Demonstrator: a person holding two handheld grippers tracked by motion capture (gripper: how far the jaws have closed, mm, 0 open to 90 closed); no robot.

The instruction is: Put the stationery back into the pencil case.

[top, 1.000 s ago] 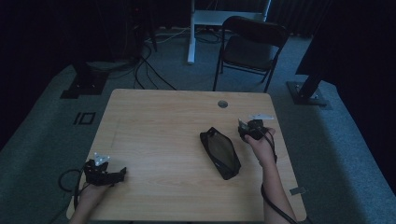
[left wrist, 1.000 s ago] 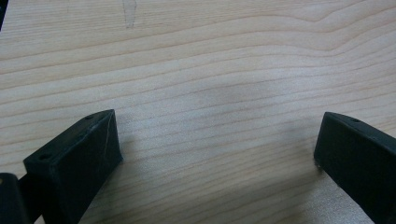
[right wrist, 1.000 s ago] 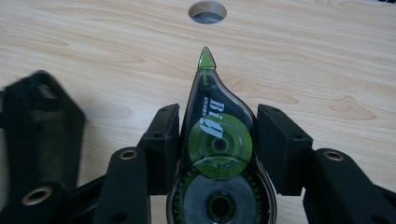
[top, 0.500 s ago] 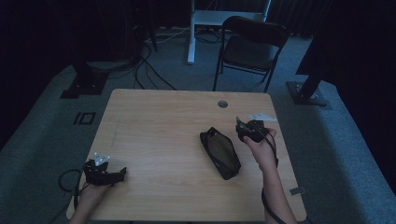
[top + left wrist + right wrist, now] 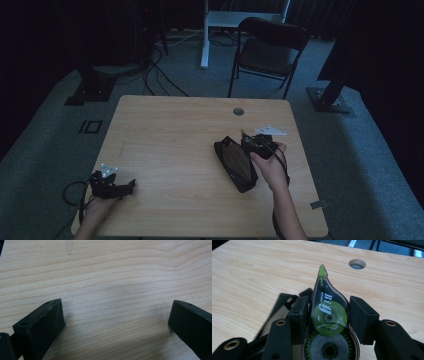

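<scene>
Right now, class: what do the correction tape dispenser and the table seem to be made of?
Correction tape dispenser: likely clear green-tinted plastic, glossy; inner reels and gears show through the shell. Table: pale wood or wood-look laminate, matt; the grain lines show.

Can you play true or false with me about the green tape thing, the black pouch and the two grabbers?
1. The right gripper is clamped on the correction tape roller. True.
2. The left gripper holds a pencil. False: its jaws stand wide apart with nothing but bare table between them.
3. The roller's green tip points away from the gripper. True.
4. The black pouch sits on the chair. False: it lies on the table, beside the right gripper.
5. The table has a round hole near its far edge. True.
</scene>
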